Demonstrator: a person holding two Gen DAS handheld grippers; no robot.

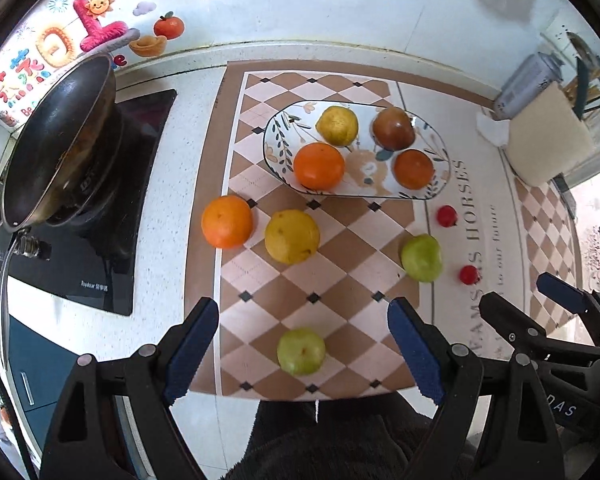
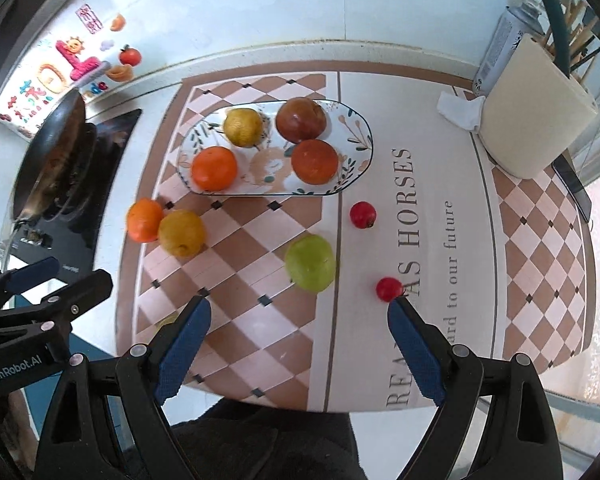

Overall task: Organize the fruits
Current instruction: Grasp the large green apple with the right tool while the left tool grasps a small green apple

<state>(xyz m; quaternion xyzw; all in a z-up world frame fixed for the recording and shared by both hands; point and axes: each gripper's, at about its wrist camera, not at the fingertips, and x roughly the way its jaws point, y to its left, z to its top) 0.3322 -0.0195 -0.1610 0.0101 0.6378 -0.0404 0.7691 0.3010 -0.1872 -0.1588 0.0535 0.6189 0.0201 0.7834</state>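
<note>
A patterned oval plate (image 1: 278, 136) (image 2: 356, 120) on the checkered mat holds several fruits: an orange (image 1: 318, 166), a yellow one (image 1: 337, 125), a dark red one (image 1: 393, 128) and a darker orange one (image 1: 413, 169). Loose on the mat lie an orange (image 1: 227, 221), a yellow fruit (image 1: 292, 236), two green fruits (image 1: 421, 258) (image 1: 301, 351) and two small red fruits (image 1: 447, 216) (image 1: 469, 275). My left gripper (image 1: 304, 344) hangs open high above the near green fruit. My right gripper (image 2: 300, 344) is open over bare mat, the small red fruit (image 2: 389, 289) by its right fingertip.
A dark pan (image 1: 60, 144) sits on a black cooktop (image 1: 100, 248) to the left. A cream utensil holder (image 2: 536, 120), a can (image 2: 500, 52) and a crumpled tissue (image 2: 460, 110) stand at the back right. A person's dark clothing (image 1: 320, 440) is at the counter's near edge.
</note>
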